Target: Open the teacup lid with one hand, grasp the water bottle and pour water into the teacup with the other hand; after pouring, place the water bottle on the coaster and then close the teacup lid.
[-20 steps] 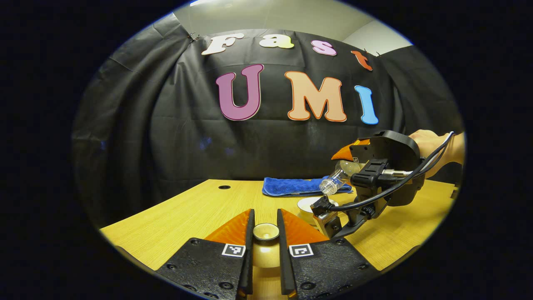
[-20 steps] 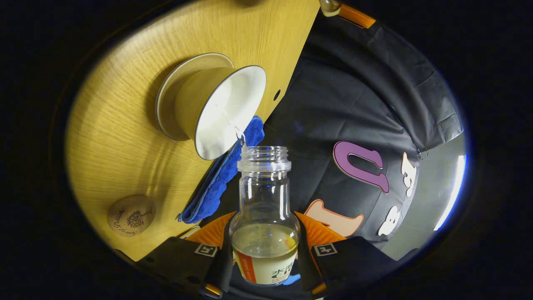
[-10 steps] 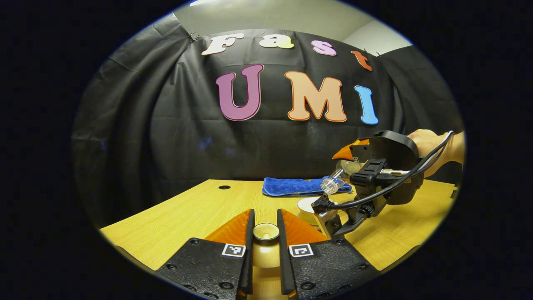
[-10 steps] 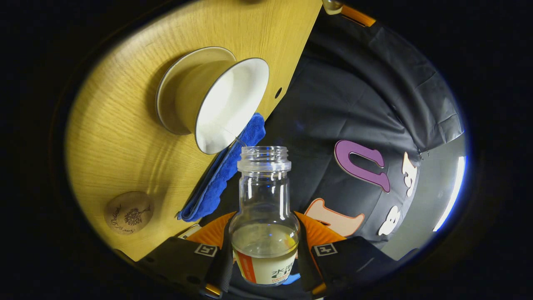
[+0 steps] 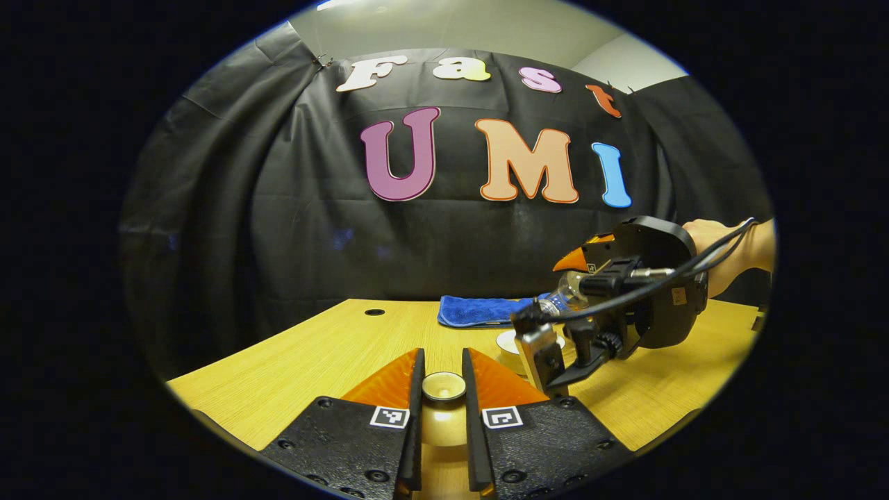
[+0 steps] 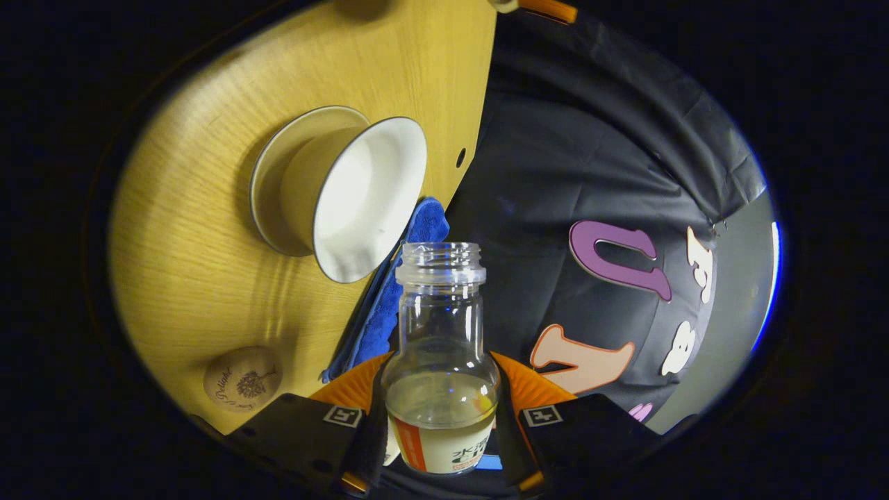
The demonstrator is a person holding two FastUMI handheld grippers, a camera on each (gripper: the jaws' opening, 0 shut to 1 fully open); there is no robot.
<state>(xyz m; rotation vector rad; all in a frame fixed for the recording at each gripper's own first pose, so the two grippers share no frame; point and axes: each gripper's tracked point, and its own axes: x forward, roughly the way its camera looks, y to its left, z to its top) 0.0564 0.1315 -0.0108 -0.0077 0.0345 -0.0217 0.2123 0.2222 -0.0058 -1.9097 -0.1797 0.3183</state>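
Note:
My left gripper point(image 5: 442, 367) is shut on the knob of the beige teacup lid point(image 5: 443, 386), held above the table's near side. The white teacup point(image 6: 361, 194) stands uncovered on its saucer point(image 6: 267, 187); in the left gripper view the teacup point(image 5: 509, 342) sits partly behind the right gripper point(image 5: 576, 283). My right gripper point(image 6: 439, 371) is shut on the clear water bottle point(image 6: 439, 305), which lies tilted, mouth close to the cup's rim, some water at its base. No stream leaves the mouth. The round wooden coaster point(image 6: 242, 379) lies bare beside the cup.
A folded blue cloth point(image 5: 479, 310) lies behind the cup at the table's back edge, also the blue cloth point(image 6: 420, 226) in the right gripper view. A hand point(image 5: 722, 243) holds the right gripper. The wooden table point(image 5: 312, 354) has a small hole point(image 5: 374, 312).
The thin stream of water into the cup has stopped. The right gripper has tipped the bottle back toward level, its mouth lifting off the cup. The left gripper and lid have stayed still.

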